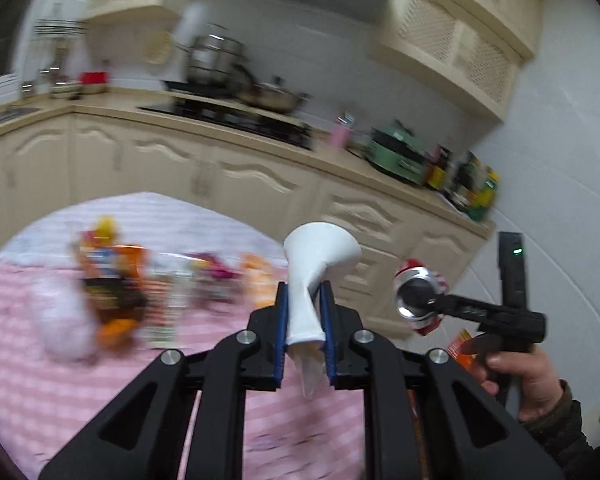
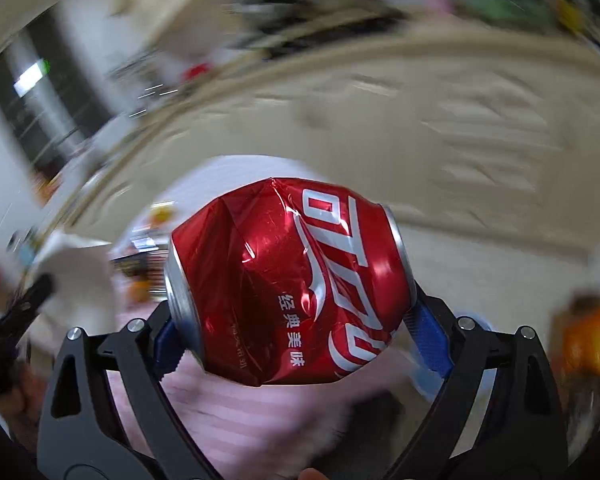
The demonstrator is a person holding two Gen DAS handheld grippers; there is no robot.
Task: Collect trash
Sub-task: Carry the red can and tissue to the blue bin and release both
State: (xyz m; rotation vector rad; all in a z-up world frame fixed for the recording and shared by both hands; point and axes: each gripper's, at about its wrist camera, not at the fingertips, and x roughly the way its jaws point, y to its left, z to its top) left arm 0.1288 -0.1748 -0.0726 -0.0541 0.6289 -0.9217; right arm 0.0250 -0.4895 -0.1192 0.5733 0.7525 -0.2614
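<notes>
My left gripper (image 1: 305, 320) is shut on a squashed white paper cup (image 1: 314, 276), held above the pink checked tablecloth (image 1: 40, 380). My right gripper (image 2: 296, 320) is shut on a crushed red cola can (image 2: 288, 280), gripped end to end between the blue pads (image 2: 430, 340). In the left wrist view the right gripper (image 1: 424, 304) holds the can (image 1: 418, 296) in the air to the right of the cup, past the table's edge. Several blurred snack wrappers (image 1: 112, 280) and a clear plastic bag (image 1: 62, 328) lie on the cloth at left.
Cream kitchen cabinets (image 1: 260, 176) and a counter run behind the table, with a stove (image 1: 228, 116), pots (image 1: 272, 98), a green appliance (image 1: 400, 152) and bottles (image 1: 472, 188). A white wall is at right. An orange packet (image 1: 460, 346) shows below the right gripper.
</notes>
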